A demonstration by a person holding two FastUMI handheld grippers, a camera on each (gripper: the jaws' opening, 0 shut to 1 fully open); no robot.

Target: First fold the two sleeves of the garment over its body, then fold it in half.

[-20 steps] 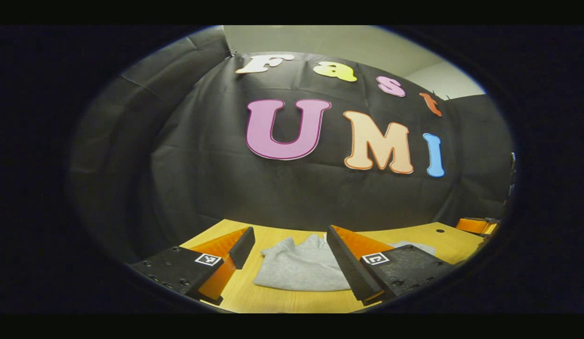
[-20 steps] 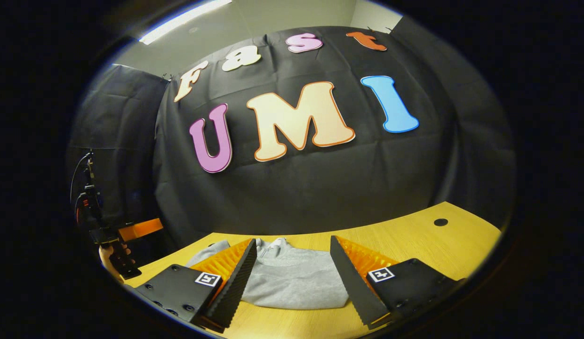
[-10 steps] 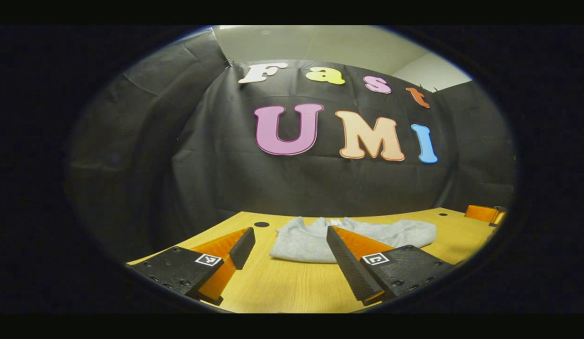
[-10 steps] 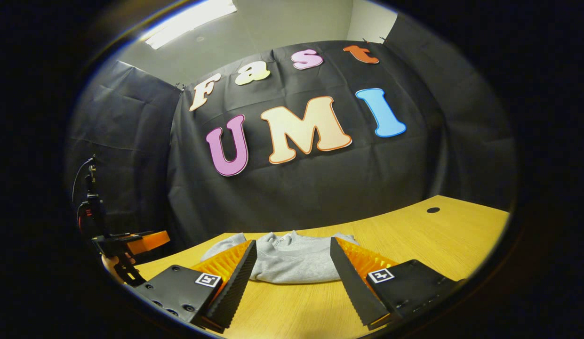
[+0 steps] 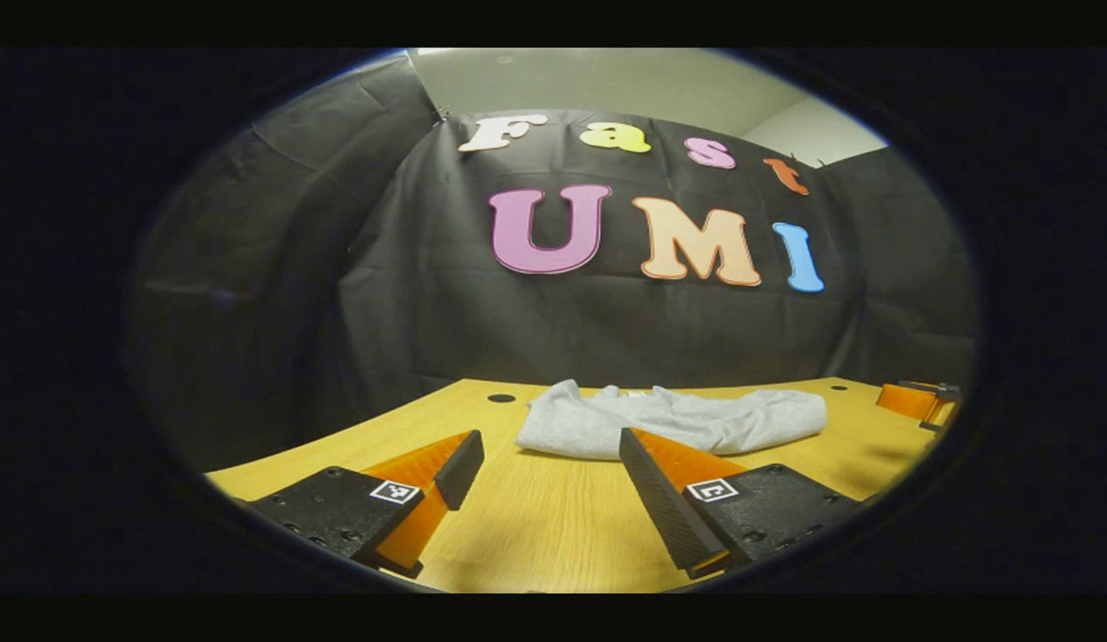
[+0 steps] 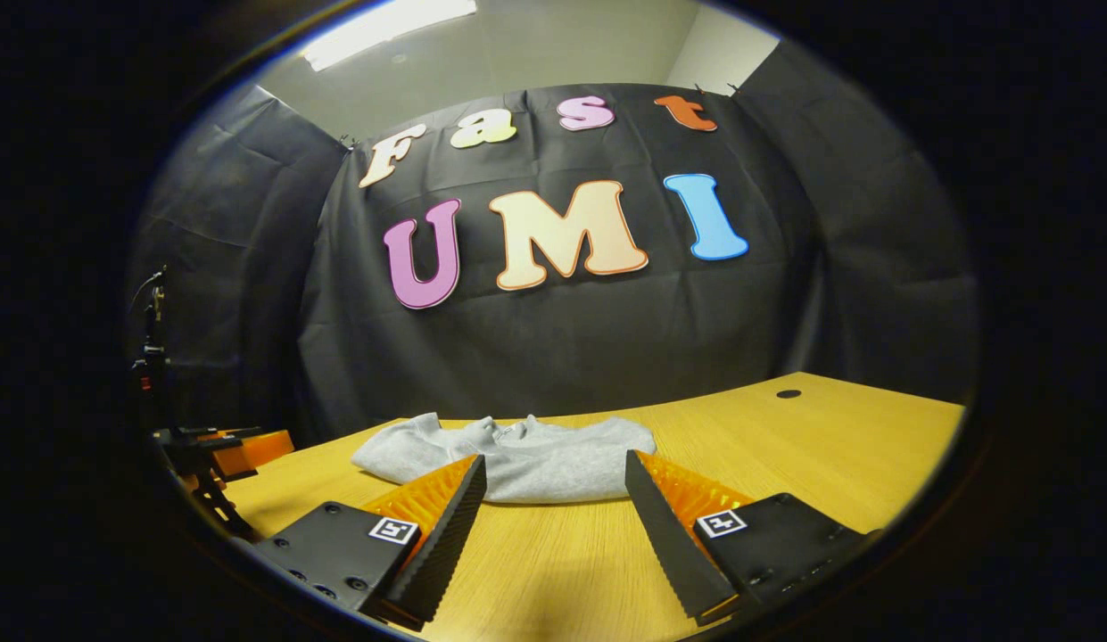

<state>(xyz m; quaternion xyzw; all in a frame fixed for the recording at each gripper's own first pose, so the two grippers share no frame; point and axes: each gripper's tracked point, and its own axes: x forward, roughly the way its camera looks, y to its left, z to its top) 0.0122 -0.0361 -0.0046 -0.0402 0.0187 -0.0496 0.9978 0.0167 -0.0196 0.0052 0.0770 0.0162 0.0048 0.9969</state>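
While the folded garment is lying ahead, both tools are idling
Left tool and right tool are hanging released above the tabletop, gripping nothing

No readable text, number or brand is carried by anything on the bench. Small square black-and-white coded markers are borne by the left gripper and the right gripper; no characters can be read in them.

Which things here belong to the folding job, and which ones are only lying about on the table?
Belongs to the job:
- grey garment, lying in a compact heap on the table
- left gripper, jaws apart
- right gripper, jaws apart

Only there:
- wooden table
- two dark round holes in the tabletop
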